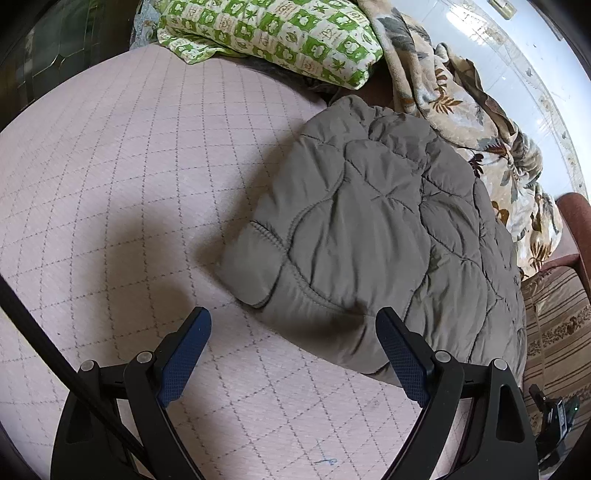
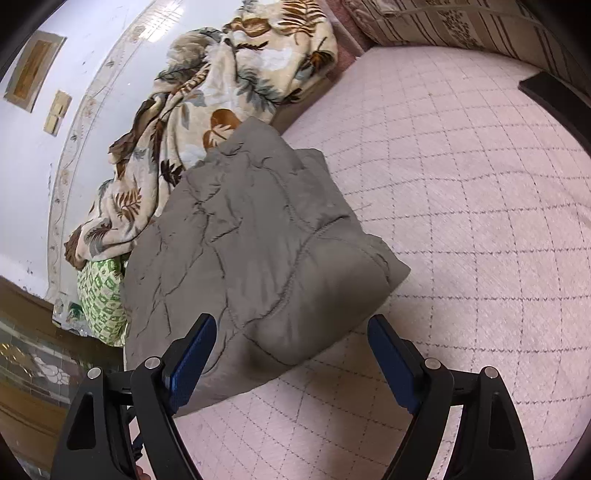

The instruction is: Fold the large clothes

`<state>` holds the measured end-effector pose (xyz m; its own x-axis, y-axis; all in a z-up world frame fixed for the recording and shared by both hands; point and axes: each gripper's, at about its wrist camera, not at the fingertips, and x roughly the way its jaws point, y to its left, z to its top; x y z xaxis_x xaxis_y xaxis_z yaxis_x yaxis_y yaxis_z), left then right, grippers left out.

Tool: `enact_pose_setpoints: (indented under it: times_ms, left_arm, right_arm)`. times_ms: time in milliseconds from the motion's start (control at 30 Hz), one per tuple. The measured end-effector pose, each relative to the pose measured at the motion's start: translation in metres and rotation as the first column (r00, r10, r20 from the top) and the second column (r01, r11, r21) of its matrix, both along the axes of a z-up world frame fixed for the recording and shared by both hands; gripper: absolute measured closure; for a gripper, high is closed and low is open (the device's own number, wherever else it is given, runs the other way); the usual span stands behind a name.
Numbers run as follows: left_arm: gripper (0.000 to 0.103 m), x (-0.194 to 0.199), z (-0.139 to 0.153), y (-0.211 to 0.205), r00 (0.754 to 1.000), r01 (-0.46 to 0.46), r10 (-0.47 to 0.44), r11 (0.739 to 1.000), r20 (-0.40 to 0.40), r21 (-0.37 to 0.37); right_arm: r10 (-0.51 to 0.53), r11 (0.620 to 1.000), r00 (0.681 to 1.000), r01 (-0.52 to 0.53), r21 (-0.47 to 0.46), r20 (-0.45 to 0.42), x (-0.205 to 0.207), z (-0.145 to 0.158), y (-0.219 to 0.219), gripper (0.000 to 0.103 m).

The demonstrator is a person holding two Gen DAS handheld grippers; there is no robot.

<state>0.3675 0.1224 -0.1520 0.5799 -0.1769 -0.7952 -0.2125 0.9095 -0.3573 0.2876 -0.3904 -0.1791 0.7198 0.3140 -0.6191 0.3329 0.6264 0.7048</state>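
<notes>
Nearest, the left gripper (image 1: 293, 321) and right gripper (image 2: 291, 326) both hang with jaws spread wide, pinching nothing, over a pink mattress (image 1: 129, 177) quilted in diamond lines. The folded grey quilted jacket (image 1: 373, 236) lies on it, its long axis running away toward the far edge, one rounded corner between the right jaws. Beyond it lie a leaf-print blanket (image 2: 207, 107) and a green patterned pillow (image 1: 269, 33), against a pale wall (image 2: 26, 177).
</notes>
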Motion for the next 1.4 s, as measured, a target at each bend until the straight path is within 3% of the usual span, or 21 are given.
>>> enact_pose_setpoints:
  times_ms: [300,800,1400]
  left_arm:
    - [0.013,0.004,-0.006,-0.014,1.000,0.018,-0.018,0.999,-0.023,0.040]
    - [0.013,0.007,-0.016,-0.007,0.999,0.009,-0.010,1.000,-0.049,-0.022]
    - [0.013,0.008,-0.015,-0.006,0.999,0.004,-0.006,0.999,-0.039,-0.033]
  right_arm:
    - [0.002,1.000,1.000,-0.002,-0.002,-0.006,-0.003,-0.001,-0.006,0.016]
    - [0.005,1.000,1.000,-0.005,-0.002,-0.016,0.001,-0.004,-0.002,0.016]
    - [0.003,1.000,1.000,-0.003,0.005,-0.021,0.001,-0.006,-0.007,0.016]
